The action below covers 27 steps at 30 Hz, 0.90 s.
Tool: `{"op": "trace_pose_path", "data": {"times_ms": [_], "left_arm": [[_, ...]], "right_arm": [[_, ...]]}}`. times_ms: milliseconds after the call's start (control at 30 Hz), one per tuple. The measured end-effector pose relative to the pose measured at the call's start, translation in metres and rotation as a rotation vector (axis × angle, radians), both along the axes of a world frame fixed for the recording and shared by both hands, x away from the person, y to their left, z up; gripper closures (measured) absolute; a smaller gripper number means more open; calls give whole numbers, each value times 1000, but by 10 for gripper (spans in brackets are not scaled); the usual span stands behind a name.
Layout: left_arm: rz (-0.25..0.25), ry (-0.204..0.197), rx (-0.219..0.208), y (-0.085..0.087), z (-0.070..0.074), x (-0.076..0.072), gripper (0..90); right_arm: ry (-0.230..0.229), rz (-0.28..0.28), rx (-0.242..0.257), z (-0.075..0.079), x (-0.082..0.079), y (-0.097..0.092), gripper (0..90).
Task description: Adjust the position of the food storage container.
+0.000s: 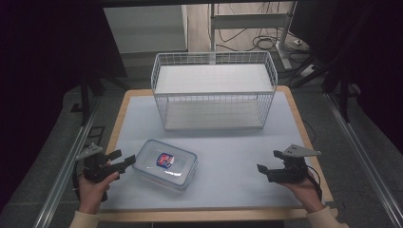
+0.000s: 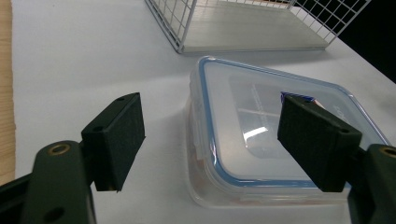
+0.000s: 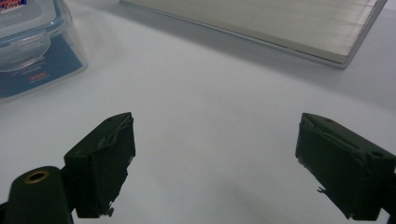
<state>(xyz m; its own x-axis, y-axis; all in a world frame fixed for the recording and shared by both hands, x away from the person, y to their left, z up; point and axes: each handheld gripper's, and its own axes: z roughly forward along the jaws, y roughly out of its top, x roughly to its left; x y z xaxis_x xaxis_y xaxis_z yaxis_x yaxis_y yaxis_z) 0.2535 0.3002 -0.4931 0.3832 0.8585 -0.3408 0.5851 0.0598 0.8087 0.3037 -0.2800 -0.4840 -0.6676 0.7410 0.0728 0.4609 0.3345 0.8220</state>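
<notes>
The person's left hand [image 1: 95, 183] comes in from the bottom left of the high view, wrapped around the handle of the black two-jaw left gripper [image 1: 122, 160], with a pale sleeve cuff at the wrist. That gripper lies roughly level and points toward the middle of the table, its jaws spread wide with nothing pressed between the pads. The right hand [image 1: 302, 187] enters at the bottom right, also in a pale cuff, holding the black two-jaw right gripper [image 1: 268, 162] low and pointing leftward. Its jaws stand wide apart too; its fingers [image 3: 100, 161] look slightly frayed at the edges, though the view is dim.
</notes>
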Motion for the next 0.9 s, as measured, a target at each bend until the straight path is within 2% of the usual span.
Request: {"op": "trace_pose_path", "data": {"times_ms": [167,267,367,467,600,767,900], "left_arm": [[-7,-5,-3,-2,2,-2,232],[-20,0,-9,-4,6,-4,272],[-19,8,-6,-6,9,-5,367],[-55,-14,15,-10,17,-12,464],[-83,-31,23,-14,24,-21,533],[-158,-19,12,-23,25,-31,723],[-187,-17,2,-29,27,-34,854]], "right_arm": [[3,3,0,-1,0,-1,127],[4,5,-10,-2,-1,0,129],[9,9,-23,-3,-2,1,130],[28,16,-11,-5,-2,2,131],[30,19,-13,-5,-2,2,132],[33,25,-27,-7,-4,3,132],[32,24,-31,-7,-4,4,132]]}}
